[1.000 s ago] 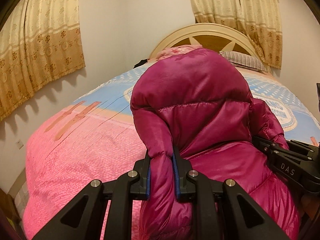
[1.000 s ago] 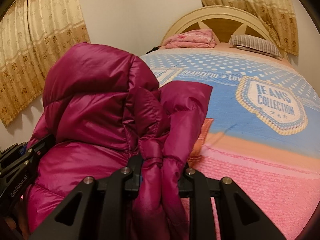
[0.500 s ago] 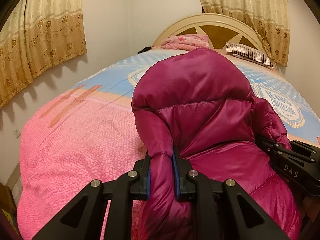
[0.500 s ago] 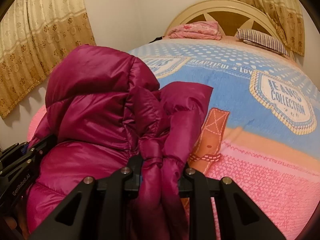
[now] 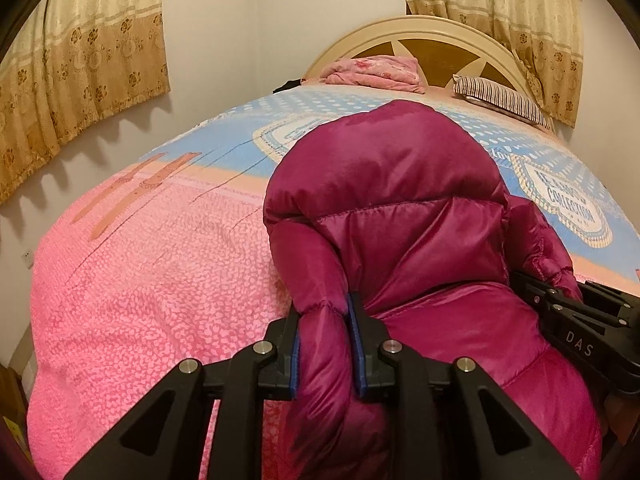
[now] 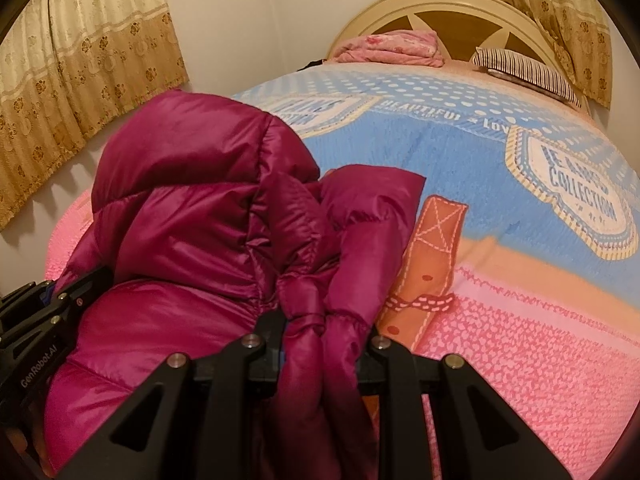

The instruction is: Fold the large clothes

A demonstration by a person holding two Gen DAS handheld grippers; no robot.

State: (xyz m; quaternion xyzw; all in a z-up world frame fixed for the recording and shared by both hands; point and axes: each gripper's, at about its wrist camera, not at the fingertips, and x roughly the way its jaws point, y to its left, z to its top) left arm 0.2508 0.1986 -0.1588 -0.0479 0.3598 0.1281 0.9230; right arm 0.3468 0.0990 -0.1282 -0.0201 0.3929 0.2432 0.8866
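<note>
Since a second ago: both views have tipped down toward the bed, more pink quilt showing below, and the puffer has come forward over it, grips unchanged.
Bed (image 5: 132,280): big pink-and-blue "Jeans Collection" quilt, mostly bare, so I'd guess it's the folding surface.
Jacket (image 5: 392,208): magenta down puffer, held up off the quilt between the two grippers, bulging up in a hump with its far end drooping toward the bed. Looks mid-carry, probably about to be laid flat.
Sleeve (image 6: 376,216): sticks out on the right side, hanging loose over the quilt's orange strap print.
Pillow (image 5: 500,98): striped, way back at the headboard, next to a folded pink blanket (image 5: 376,72). Well clear of the work.
Left gripper (image 5: 323,344): blue pads (image 5: 362,360) squeezed onto a rolled edge of the jacket.
Right gripper (image 6: 324,344): fingers pinched on a thicker bunch of fabric, a couple of layers by the look of it. Puffy stuff is slippery, hence the deep bite I reckon.
</note>
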